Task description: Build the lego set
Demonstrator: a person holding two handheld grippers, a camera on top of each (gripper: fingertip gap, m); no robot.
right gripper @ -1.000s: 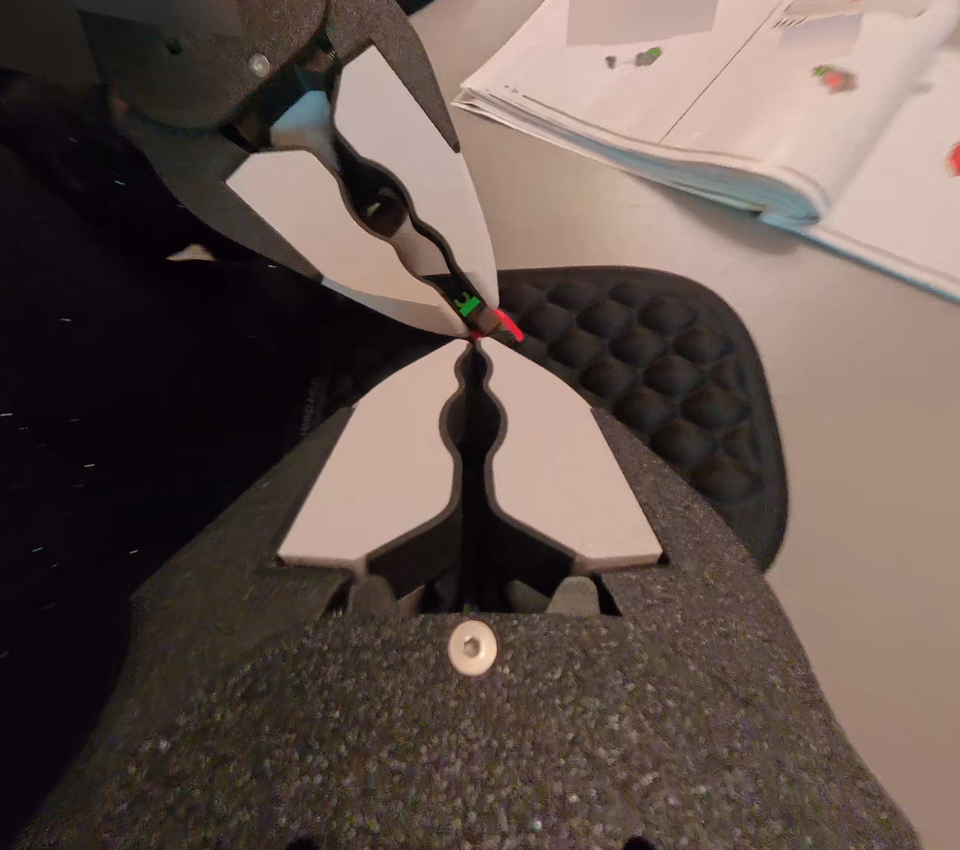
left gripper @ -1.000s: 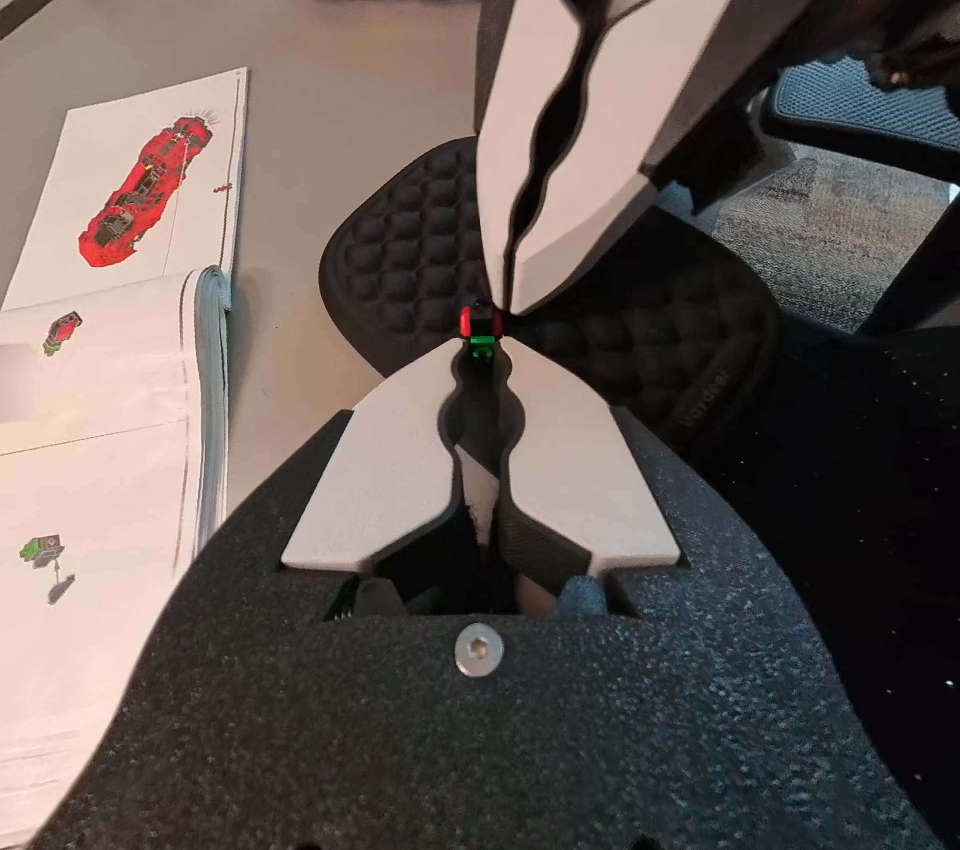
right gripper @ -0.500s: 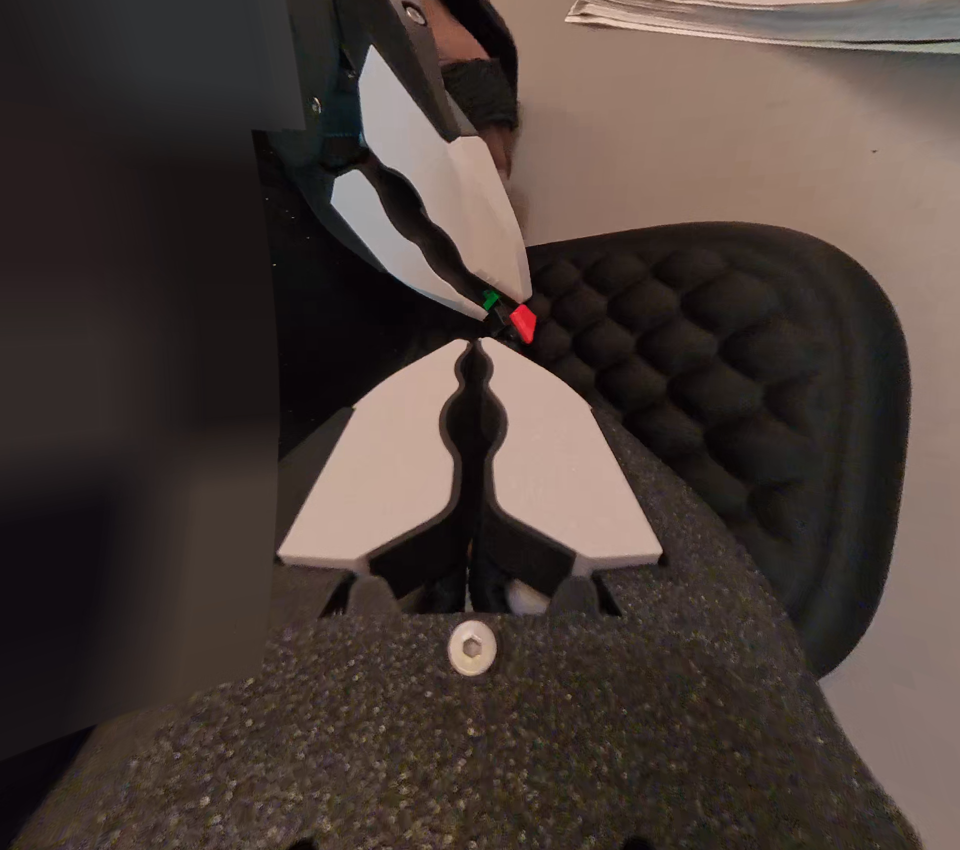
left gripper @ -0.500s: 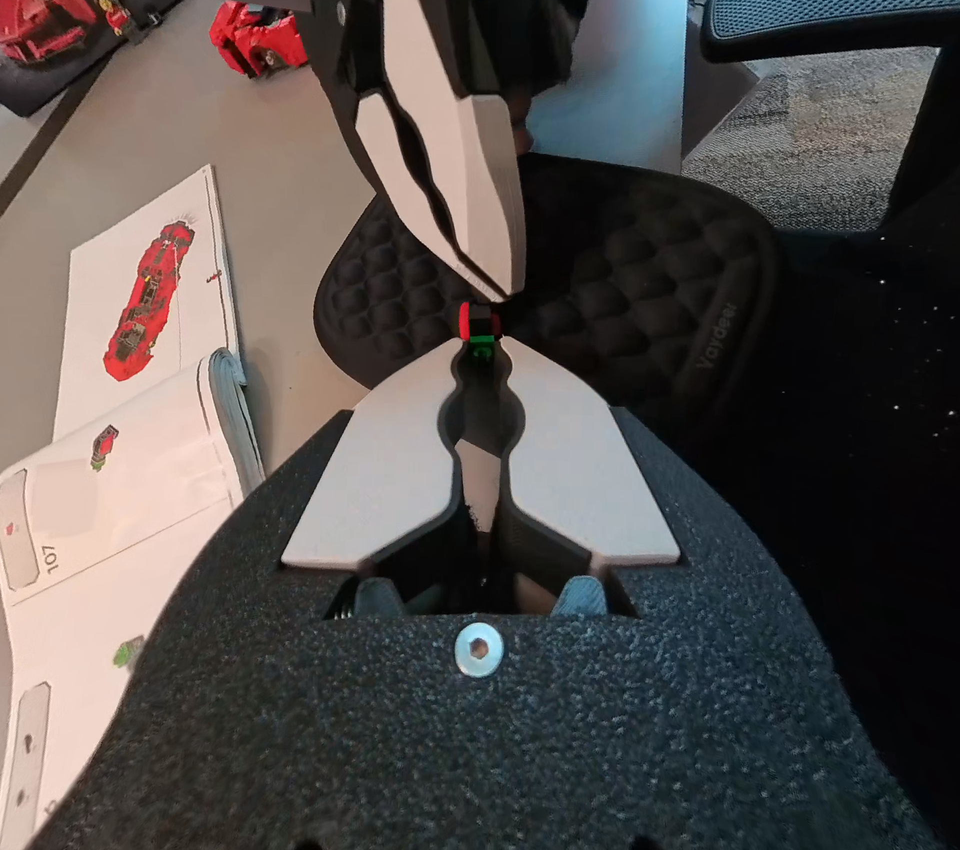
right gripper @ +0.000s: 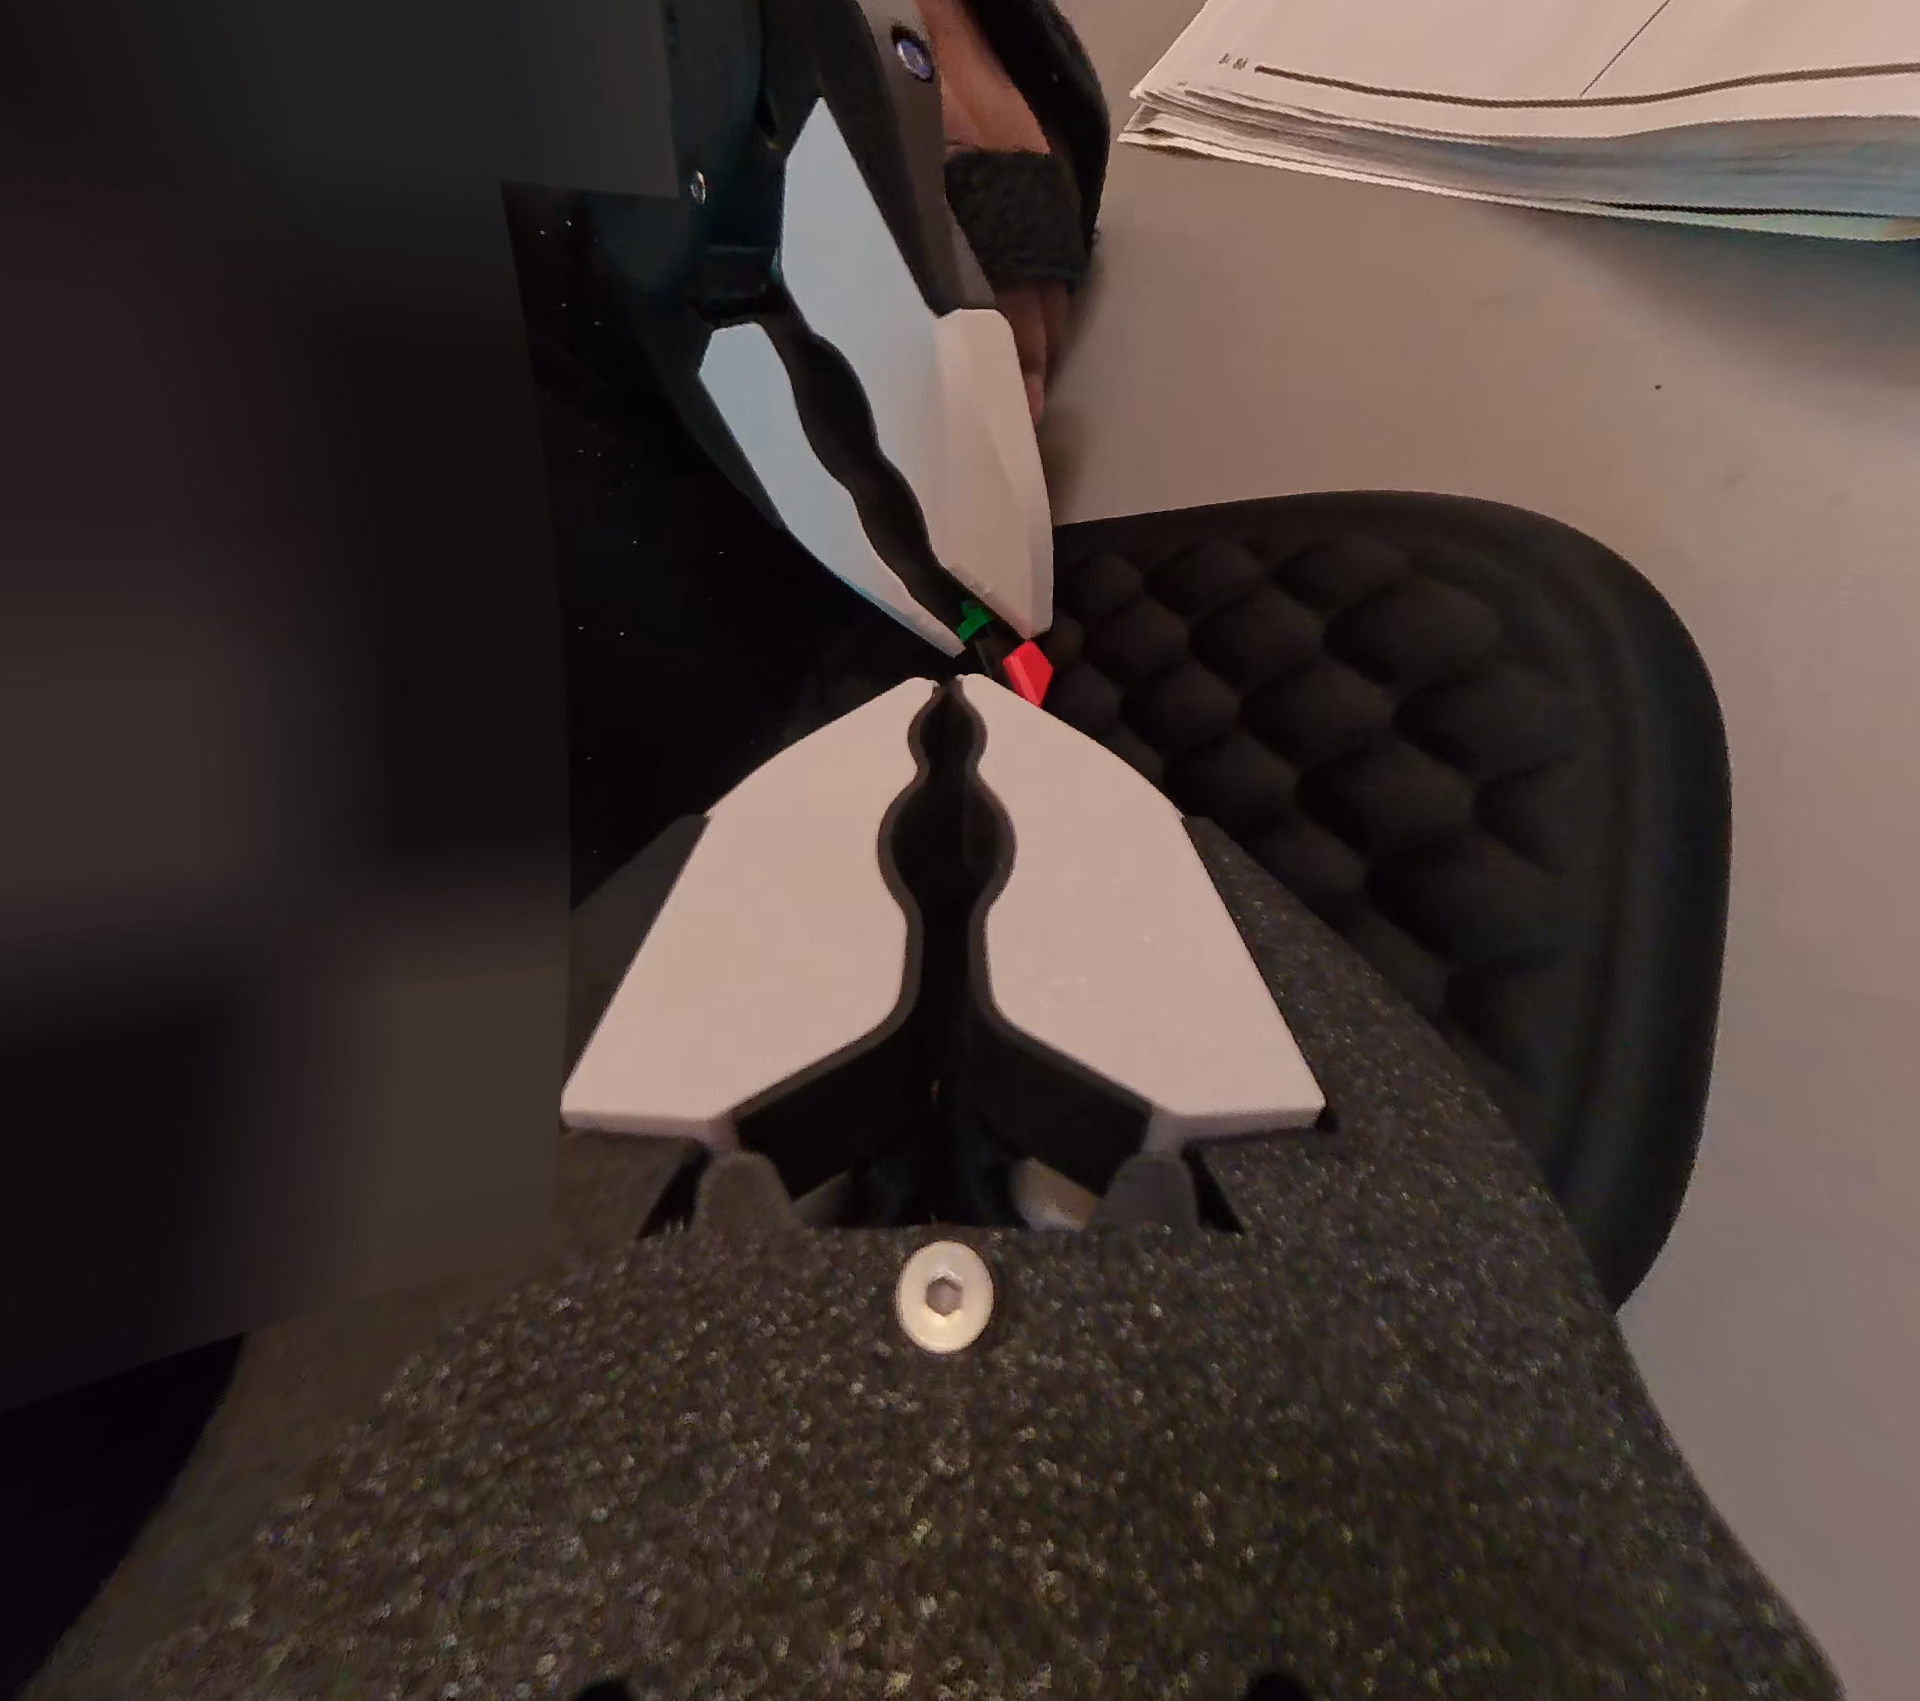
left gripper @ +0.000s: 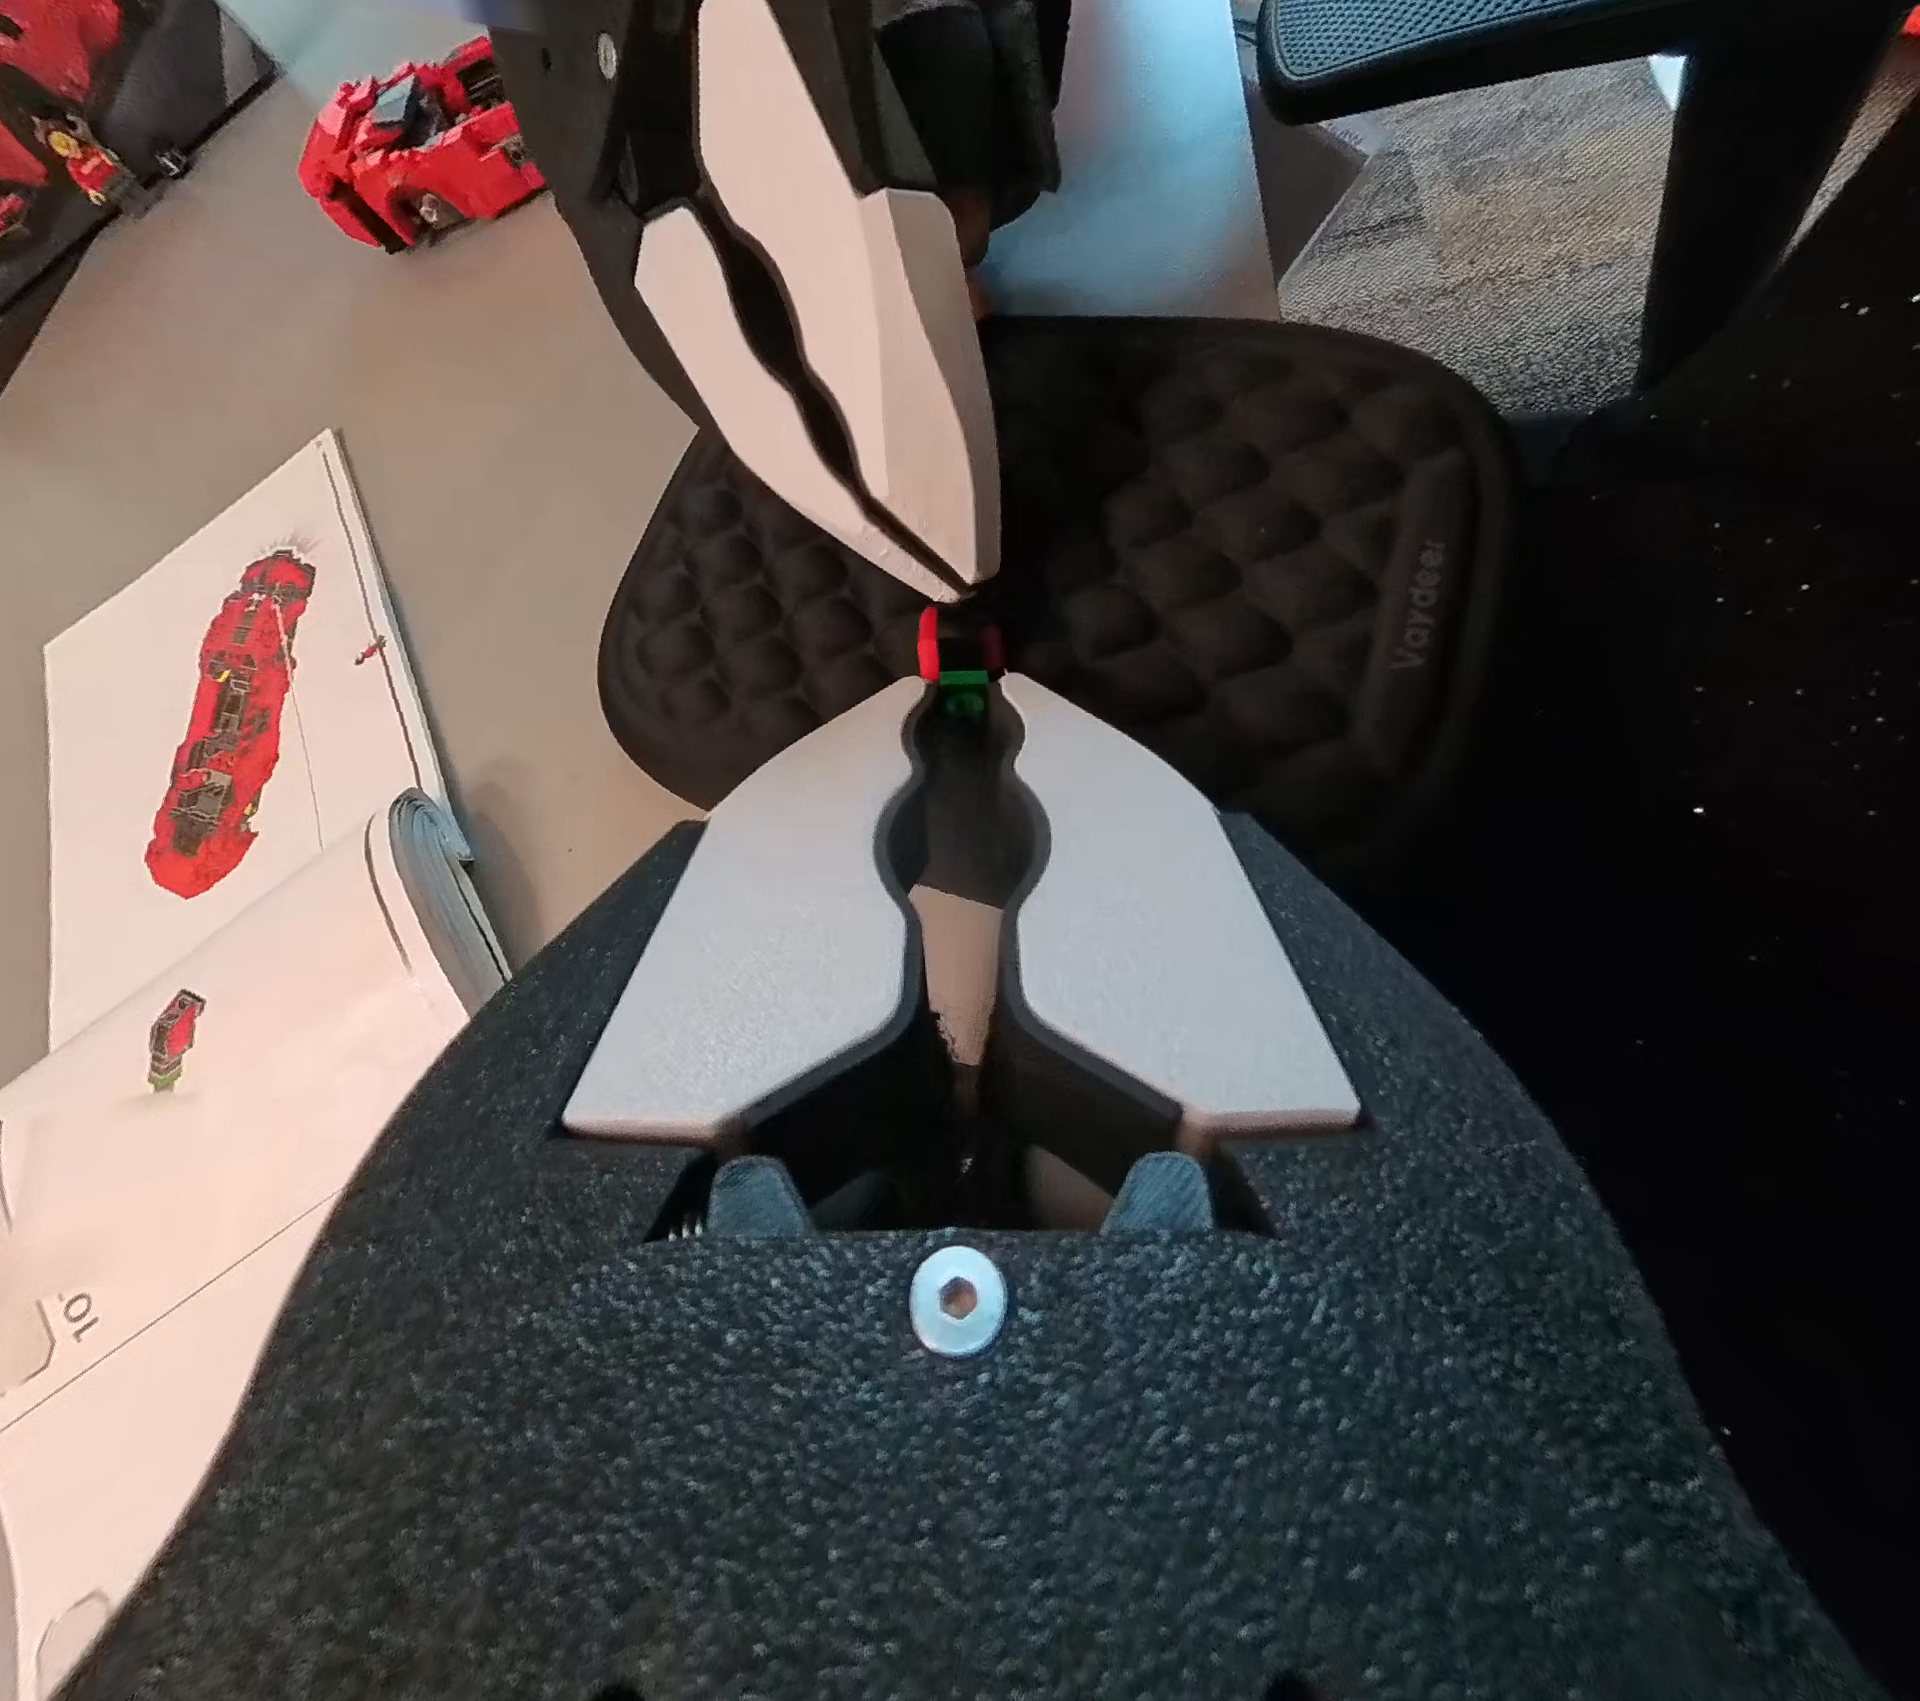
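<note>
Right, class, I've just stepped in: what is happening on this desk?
A person works two hand-held grippers above a black quilted cushion. The left gripper is shut on a tiny green, black and red brick assembly. The right gripper, shut and empty, meets that piece tip to tip. An open white instruction booklet and a partly built red brick car lie on the grey table.

We look close along each gripper's fingers from opposite sides; both views share the black cushion [left gripper: 1247,529] [right gripper: 1403,716], at 12 and 2 o'clock.
</note>
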